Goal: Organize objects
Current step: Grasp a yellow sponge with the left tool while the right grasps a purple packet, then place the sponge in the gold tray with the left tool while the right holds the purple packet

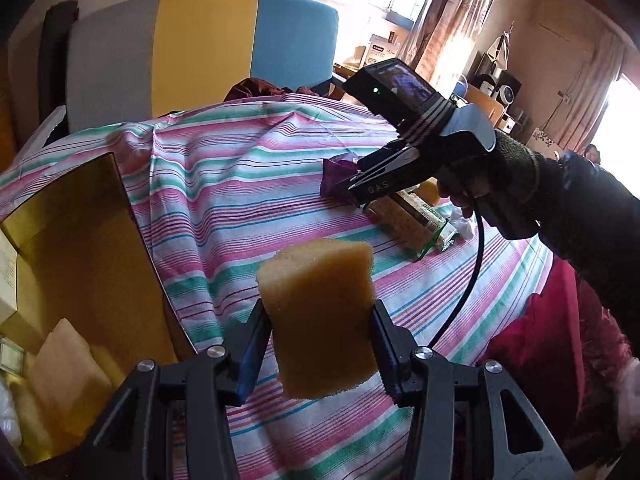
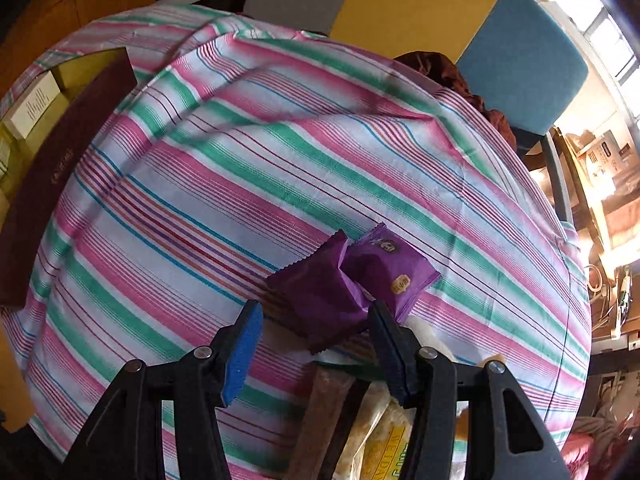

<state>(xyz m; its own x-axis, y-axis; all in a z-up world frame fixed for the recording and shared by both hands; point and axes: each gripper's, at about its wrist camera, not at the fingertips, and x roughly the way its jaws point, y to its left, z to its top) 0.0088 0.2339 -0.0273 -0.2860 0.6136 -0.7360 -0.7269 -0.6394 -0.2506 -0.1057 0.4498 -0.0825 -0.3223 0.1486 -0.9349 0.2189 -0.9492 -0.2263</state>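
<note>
- The striped cloth (image 1: pixel 248 184) is covering the table and carrying everything.
- The yellow-lined box (image 1: pixel 80 248) is sitting open at its left edge, a sponge piece (image 1: pixel 66 364) lying inside.
- The left gripper (image 1: pixel 320 344) is clamping a yellow sponge (image 1: pixel 320 320), holding it above the cloth beside the box.
- The right gripper (image 2: pixel 316 344) is hanging, jaws apart, over two purple packets (image 2: pixel 332 292) lying on the cloth; nothing is gripped.

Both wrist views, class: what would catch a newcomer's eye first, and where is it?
First, the yellow sponge pinched in the left tool, held above the striped tablecloth beside the open gold box. Next, two purple snack packets lying on the cloth just ahead of the right tool, whose blue pads stand apart, touching nothing.
</note>
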